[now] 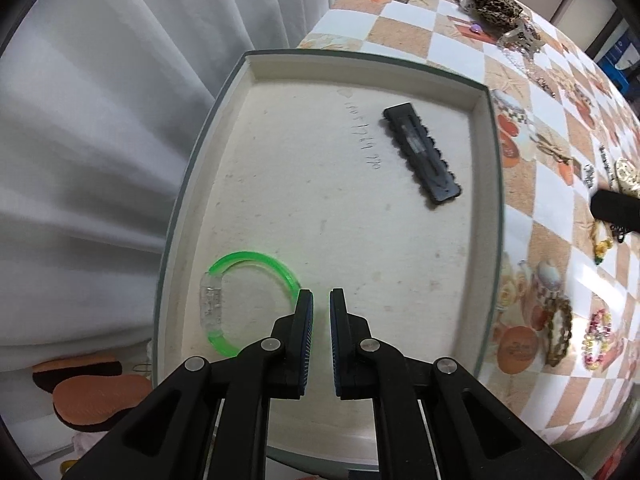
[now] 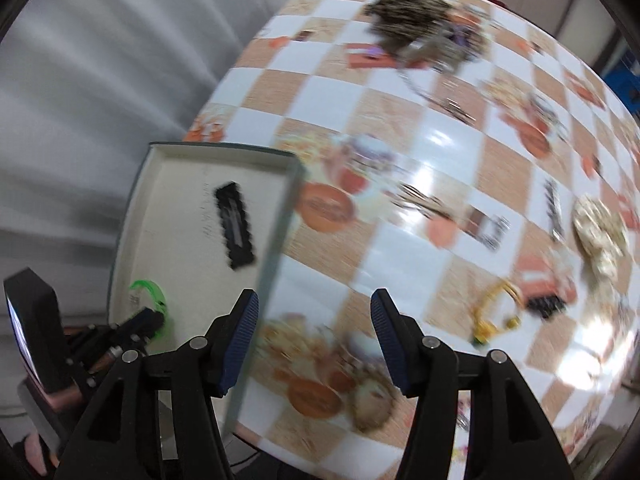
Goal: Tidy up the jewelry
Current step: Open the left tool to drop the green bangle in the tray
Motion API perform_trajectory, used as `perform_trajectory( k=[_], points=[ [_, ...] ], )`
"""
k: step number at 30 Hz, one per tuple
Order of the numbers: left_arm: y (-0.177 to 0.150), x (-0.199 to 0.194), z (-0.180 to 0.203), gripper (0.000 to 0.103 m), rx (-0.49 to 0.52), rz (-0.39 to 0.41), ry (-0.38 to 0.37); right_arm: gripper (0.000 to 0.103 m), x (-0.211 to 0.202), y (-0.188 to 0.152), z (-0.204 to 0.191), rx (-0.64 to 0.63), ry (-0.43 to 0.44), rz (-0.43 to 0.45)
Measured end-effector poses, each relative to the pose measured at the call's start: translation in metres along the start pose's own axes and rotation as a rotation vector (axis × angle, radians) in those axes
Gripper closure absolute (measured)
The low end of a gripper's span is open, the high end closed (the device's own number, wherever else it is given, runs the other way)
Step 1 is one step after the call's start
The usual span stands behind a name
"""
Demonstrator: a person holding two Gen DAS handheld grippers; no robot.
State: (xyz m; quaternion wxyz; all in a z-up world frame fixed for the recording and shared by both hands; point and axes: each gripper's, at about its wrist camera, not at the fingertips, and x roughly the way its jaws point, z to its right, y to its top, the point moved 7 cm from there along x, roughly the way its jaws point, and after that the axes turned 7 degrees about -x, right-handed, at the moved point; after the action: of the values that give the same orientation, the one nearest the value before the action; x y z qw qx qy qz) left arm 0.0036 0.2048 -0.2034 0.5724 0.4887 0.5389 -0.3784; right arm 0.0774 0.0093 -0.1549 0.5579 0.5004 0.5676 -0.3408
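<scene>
A shallow cream tray (image 1: 486, 152) sits at the table's left edge. In it lie a green bangle (image 1: 248, 258) with a clear clasp, at the near left, and a black scalloped hair clip (image 1: 420, 152), at the far right. My left gripper (image 1: 322, 298) hovers low over the tray, just right of the bangle, jaws nearly closed with a small gap and nothing between them. My right gripper (image 2: 314, 300) is wide open and empty above the tablecloth by the tray's right wall (image 2: 276, 236). The bangle (image 2: 154, 290) and clip (image 2: 235, 226) show there too, blurred.
The checkered tablecloth (image 1: 516, 216) carries scattered jewelry: a leopard scrunchie (image 1: 494, 2), beaded bracelets (image 1: 596, 338), a yellow ring piece (image 2: 494, 312), a pale round piece (image 2: 598, 228). White curtain hangs left. Orange slippers (image 1: 92, 396) lie on the floor.
</scene>
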Motion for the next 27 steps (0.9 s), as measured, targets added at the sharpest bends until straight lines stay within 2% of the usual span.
perform_trajectory(
  k=[6,7,9,12,15,16,17,18,27],
  points=[
    [0.002,-0.019,0.001,0.09,-0.018,0.002,-0.054,0.035,-0.019,-0.028,0.033,0.086,-0.012,0.006],
    [0.002,-0.02,-0.002,0.066,-0.022,0.002,-0.058,0.035,-0.021,-0.032,0.038,0.102,-0.01,0.008],
    [0.004,-0.023,-0.005,0.003,-0.035,0.0,-0.044,0.034,-0.025,-0.038,0.044,0.119,-0.009,0.007],
    [0.004,-0.033,0.001,0.0,-0.03,0.026,-0.043,0.033,-0.029,-0.046,0.049,0.133,-0.01,0.01],
    [0.005,-0.032,0.008,0.0,0.007,0.048,-0.009,0.033,-0.032,-0.053,0.055,0.143,-0.007,0.011],
    [0.007,-0.033,0.012,0.0,0.022,0.059,0.001,0.03,-0.033,-0.056,0.057,0.146,-0.01,0.01],
    [0.01,-0.034,0.018,0.0,0.037,0.07,0.01,0.021,-0.034,-0.059,0.06,0.149,-0.013,0.01],
    [0.011,-0.035,0.022,0.0,0.051,0.077,0.016,0.019,-0.036,-0.062,0.064,0.158,-0.019,0.012],
    [0.017,-0.044,0.101,0.0,0.158,0.085,-0.02,0.018,-0.058,-0.086,0.109,0.264,-0.067,0.029]
  ],
)
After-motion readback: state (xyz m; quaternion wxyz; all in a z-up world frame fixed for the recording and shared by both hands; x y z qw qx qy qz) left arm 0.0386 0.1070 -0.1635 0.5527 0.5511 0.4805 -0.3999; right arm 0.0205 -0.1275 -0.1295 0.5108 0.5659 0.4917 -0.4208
